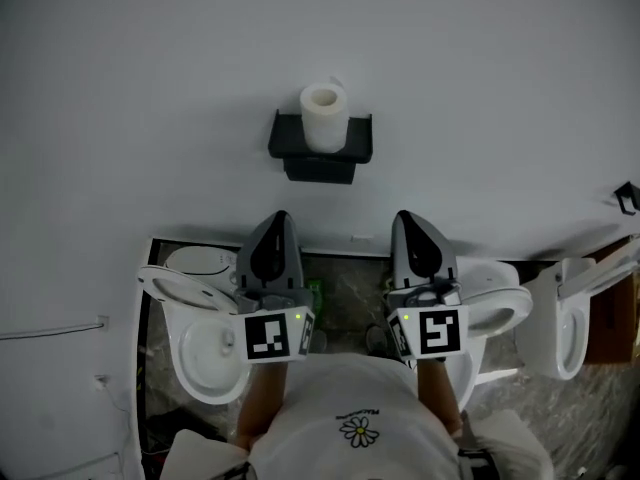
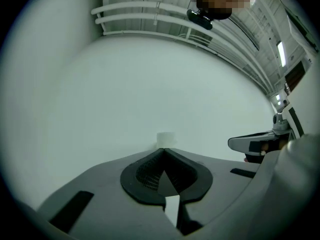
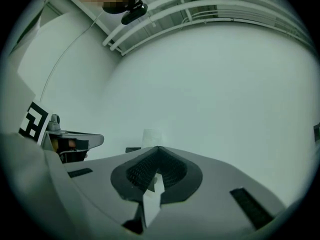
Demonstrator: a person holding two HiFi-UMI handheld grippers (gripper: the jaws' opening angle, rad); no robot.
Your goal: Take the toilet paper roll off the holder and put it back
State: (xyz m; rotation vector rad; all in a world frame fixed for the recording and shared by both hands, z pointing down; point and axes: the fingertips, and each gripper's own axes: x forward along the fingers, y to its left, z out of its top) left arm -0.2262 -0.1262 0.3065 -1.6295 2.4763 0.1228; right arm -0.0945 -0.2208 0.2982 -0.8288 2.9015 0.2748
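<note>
A white toilet paper roll [image 1: 323, 117] stands upright on a black wall holder [image 1: 320, 146], high on the white wall. Both grippers point at the wall below it, side by side and apart from it. My left gripper [image 1: 279, 219] is shut, its tips meeting with nothing between them. My right gripper [image 1: 404, 218] is likewise shut and empty. In the left gripper view the roll [image 2: 166, 138] shows small just over the closed tips [image 2: 164, 149]. The right gripper view has the roll [image 3: 151, 136] and a bit of the holder [image 3: 132, 149] just past its tips [image 3: 158, 147].
Under the grippers stand white toilets: one at left with its lid up [image 1: 205, 348], one at right [image 1: 500, 313], another further right [image 1: 560, 328]. Dark marbled floor [image 1: 345, 293] runs between them. A small black fitting [image 1: 626, 196] is on the wall at far right.
</note>
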